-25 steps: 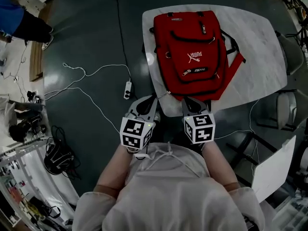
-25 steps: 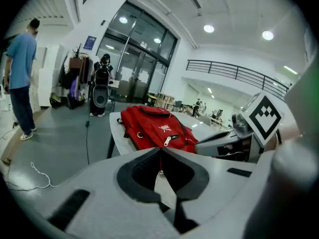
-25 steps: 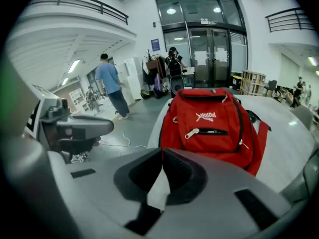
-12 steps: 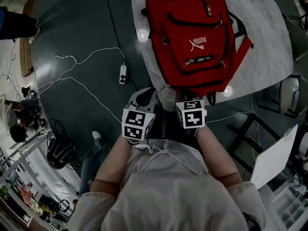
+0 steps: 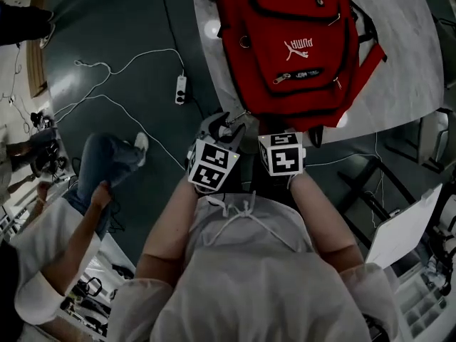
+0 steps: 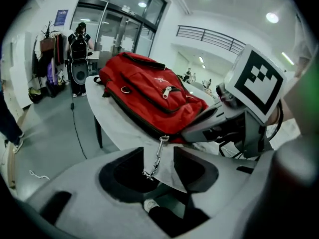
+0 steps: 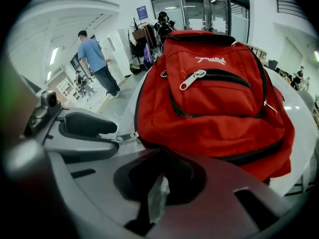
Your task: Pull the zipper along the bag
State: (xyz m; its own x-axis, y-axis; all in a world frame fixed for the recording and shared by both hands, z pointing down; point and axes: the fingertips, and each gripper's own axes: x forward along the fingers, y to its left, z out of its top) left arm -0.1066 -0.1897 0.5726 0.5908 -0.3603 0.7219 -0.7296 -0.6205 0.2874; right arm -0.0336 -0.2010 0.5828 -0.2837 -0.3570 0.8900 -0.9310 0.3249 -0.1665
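A red backpack lies on the white table, its bottom end at the near edge. A thin metal chain pull hangs off the bag's near left corner, over the table edge. My left gripper is at that corner. Its jaws have just been opening, and the chain dangles between them without the pads pressing it. My right gripper is shut with nothing in it, just before the bag's bottom end. In the head view its jaws are hidden under its marker cube.
A person crouches at the left on the floor, one jeans leg stretched out. A power strip with white cables lies left of the table. A chair and a white board stand to the right.
Both grippers have come down toward the bag's near end. The left jaws have gone from shut to open beside the chain pull. A crouching person has come into view at the left.
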